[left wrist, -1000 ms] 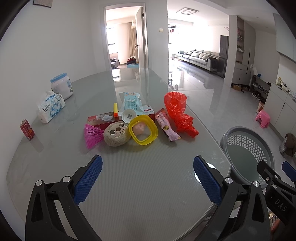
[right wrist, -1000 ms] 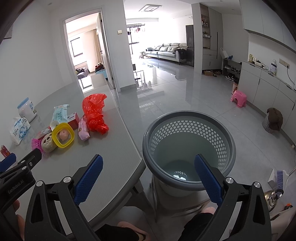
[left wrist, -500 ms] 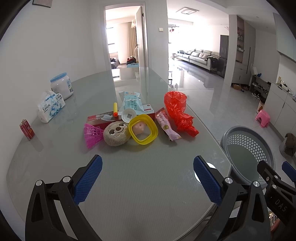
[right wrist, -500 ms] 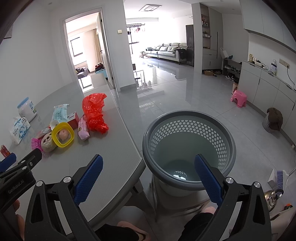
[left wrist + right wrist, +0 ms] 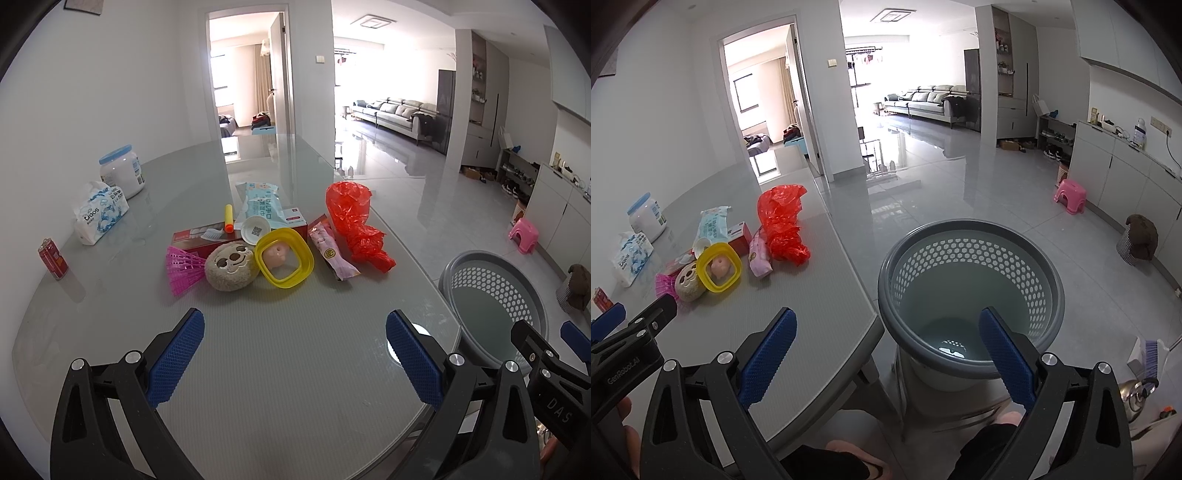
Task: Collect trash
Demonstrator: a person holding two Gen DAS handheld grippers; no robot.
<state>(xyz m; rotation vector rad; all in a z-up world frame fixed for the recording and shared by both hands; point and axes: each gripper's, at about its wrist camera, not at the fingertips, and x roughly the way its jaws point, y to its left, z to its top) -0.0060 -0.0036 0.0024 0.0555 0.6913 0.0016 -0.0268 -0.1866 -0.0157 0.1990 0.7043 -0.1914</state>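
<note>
A pile of items lies mid-table: a crumpled red plastic bag (image 5: 354, 225) (image 5: 783, 225), a pink wrapper (image 5: 332, 251), a yellow ring-shaped lid (image 5: 284, 256) (image 5: 718, 271), a round plush face (image 5: 231, 266), a pink fan-like piece (image 5: 183, 269), a red box (image 5: 199, 238) and a wipes pack (image 5: 258, 205). My left gripper (image 5: 295, 354) is open and empty over the near table, short of the pile. My right gripper (image 5: 886, 354) is open and empty beside the table edge, above the rim of the grey perforated basket (image 5: 971, 295) (image 5: 495, 291).
A white jar with a blue lid (image 5: 122, 171), a tissue pack (image 5: 99, 214) and a small red can (image 5: 53, 258) stand at the table's left. The glass table (image 5: 280, 369) ends just left of the basket. A pink stool (image 5: 1069, 195) stands on the floor far right.
</note>
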